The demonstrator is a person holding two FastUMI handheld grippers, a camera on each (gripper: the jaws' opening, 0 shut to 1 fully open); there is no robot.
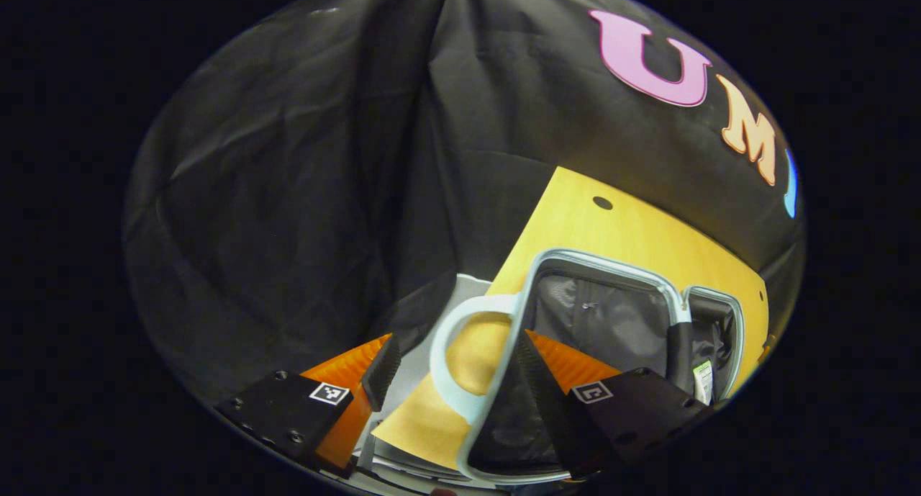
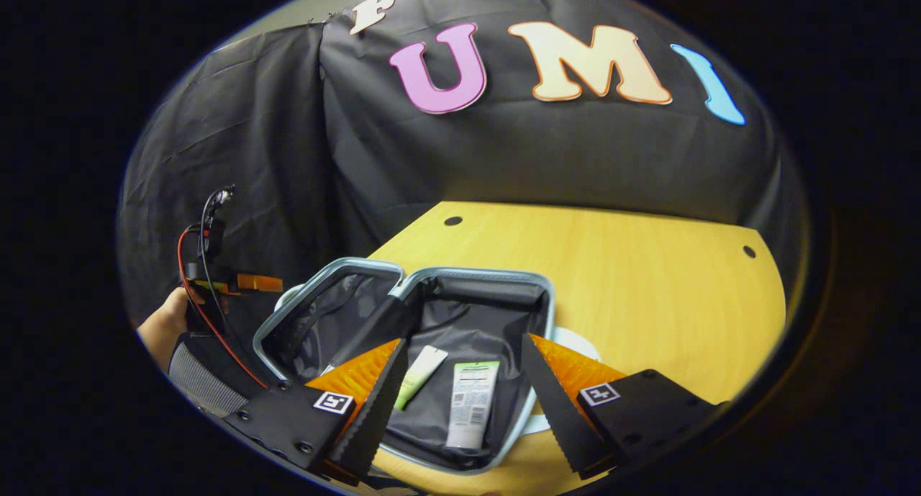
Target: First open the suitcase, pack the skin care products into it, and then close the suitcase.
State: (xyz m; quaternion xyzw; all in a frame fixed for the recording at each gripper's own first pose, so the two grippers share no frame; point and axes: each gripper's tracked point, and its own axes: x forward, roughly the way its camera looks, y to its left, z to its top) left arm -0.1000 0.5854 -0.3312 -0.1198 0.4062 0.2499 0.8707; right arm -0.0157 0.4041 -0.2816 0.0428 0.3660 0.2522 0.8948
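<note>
Packing looks done — two tubes lie between my right gripper's wide fingers. Next, closing: left gripper, wide, straddles the suitcase handle — needs pinching.

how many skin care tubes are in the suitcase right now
2: a slim pale green tube and a wider white tube, side by side in the open suitcase's right half. Others may be hidden.

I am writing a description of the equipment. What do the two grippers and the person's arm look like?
Each gripper, left gripper and right gripper, has two wedge-shaped ribbed fingers on black blocks with small square black-and-white markers. In the right gripper view, the left gripper carries red and black cables, and the hand holding it has a grey ribbed cuff.
</note>
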